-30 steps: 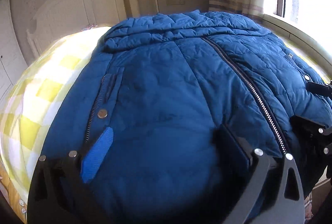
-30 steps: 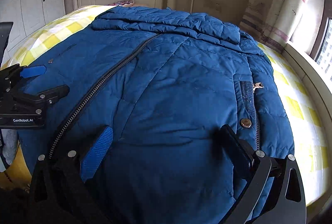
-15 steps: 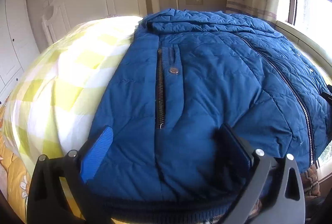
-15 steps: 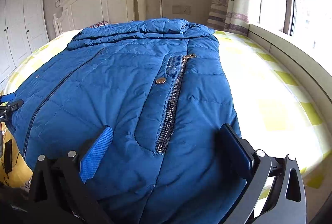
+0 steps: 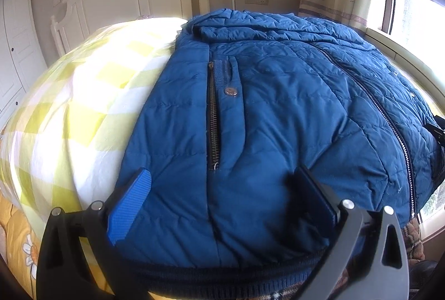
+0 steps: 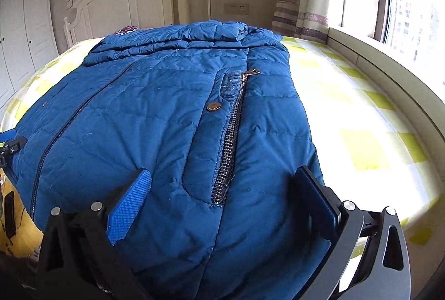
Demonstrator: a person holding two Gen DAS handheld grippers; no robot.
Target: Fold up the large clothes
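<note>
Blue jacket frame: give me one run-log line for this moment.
blue jacket: flat on bed, zipped | left hand-held gripper: open at hem | right hand-held gripper: open at hem | fold: not begun

Here's the blue quilted puffer jacket (image 5: 278, 111), spread front-up across the bed, front zipper closed and running from the ribbed dark hem at the near edge toward the collar. Its hood lies bunched at the far end by the headboard. Each side shows a zippered pocket with a metal snap, and the padding sits puffy and lightly creased.
</note>
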